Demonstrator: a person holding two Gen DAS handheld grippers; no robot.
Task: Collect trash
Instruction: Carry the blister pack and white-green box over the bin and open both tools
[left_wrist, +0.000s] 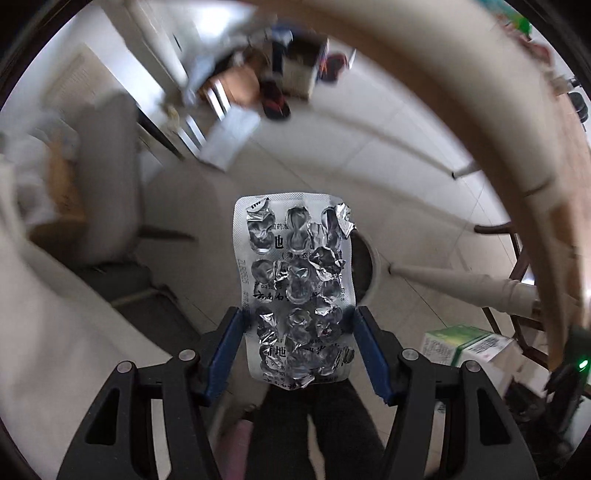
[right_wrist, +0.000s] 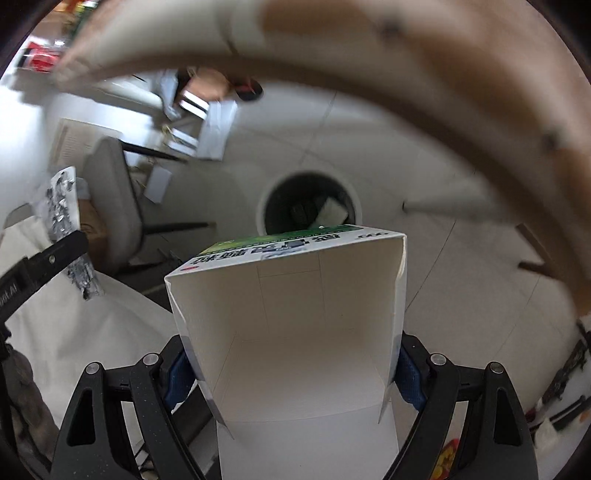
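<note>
Between the blue pads of my left claw (left_wrist: 298, 345) sits a spent blister pack (left_wrist: 295, 288), clamped by its lower edges and standing up and away from me, its foil torn open over every pocket and printed with black characters. Just past the top right corner of that pack, partly hidden behind it, I can see the rim of a round white trash bin (left_wrist: 371, 258) on the pale tiled floor (left_wrist: 369, 147). Low to the right of this claw a green-and-white carton (left_wrist: 458, 345) shows, the same one that my right claw (right_wrist: 291, 363) grips by its two side walls. That carton (right_wrist: 295, 317) is open toward me, its white inside bare, its green printed face turned up and away. Directly beyond its far edge lies the bin (right_wrist: 308, 206), dark inside, with some pale and dark scraps at the bottom. Far to the left of my right claw the blister pack (right_wrist: 64, 206) appears again, held in the black finger of the left claw (right_wrist: 48, 258). A curved beige table edge (right_wrist: 443, 81) arches above both claws, blurred. A grey chair (left_wrist: 107, 177) stands off to the left on the floor.
</note>
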